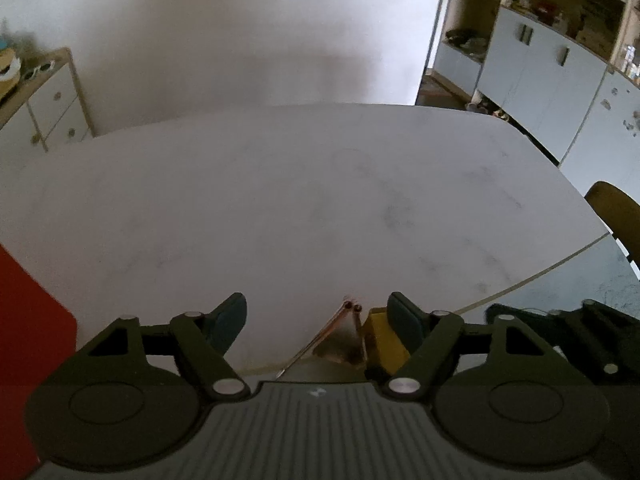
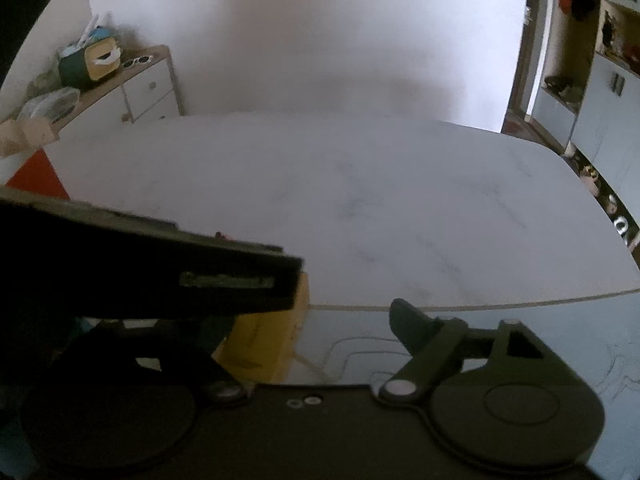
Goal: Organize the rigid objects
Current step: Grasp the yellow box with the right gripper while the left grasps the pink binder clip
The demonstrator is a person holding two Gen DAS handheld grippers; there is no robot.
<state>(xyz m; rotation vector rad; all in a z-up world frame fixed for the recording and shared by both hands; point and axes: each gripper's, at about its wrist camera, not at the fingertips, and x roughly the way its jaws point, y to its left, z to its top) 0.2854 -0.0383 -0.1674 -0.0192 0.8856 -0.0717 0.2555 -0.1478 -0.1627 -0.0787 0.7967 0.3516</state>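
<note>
My left gripper [image 1: 316, 322] is open and empty above the near edge of a white table [image 1: 280, 200]. Two thin copper-coloured sticks [image 1: 332, 332] lean up from below, just inside its right finger. A yellow block-shaped object [image 1: 386, 340] stands next to them, partly hidden by that finger. My right gripper [image 2: 316, 332] is open and empty at the table's [image 2: 400, 208] near edge. Its left finger is hidden behind the body of the left gripper [image 2: 160, 264], which crosses the view from the left. The yellow object [image 2: 264, 340] shows under that body.
A white wall stands behind the table. A drawer cabinet [image 2: 148, 88] with clutter on top is at the back left. A red panel [image 1: 28, 340] is at the left. White cupboards and shelves [image 1: 552, 72] are at the right, with a wooden chair back [image 1: 620, 216].
</note>
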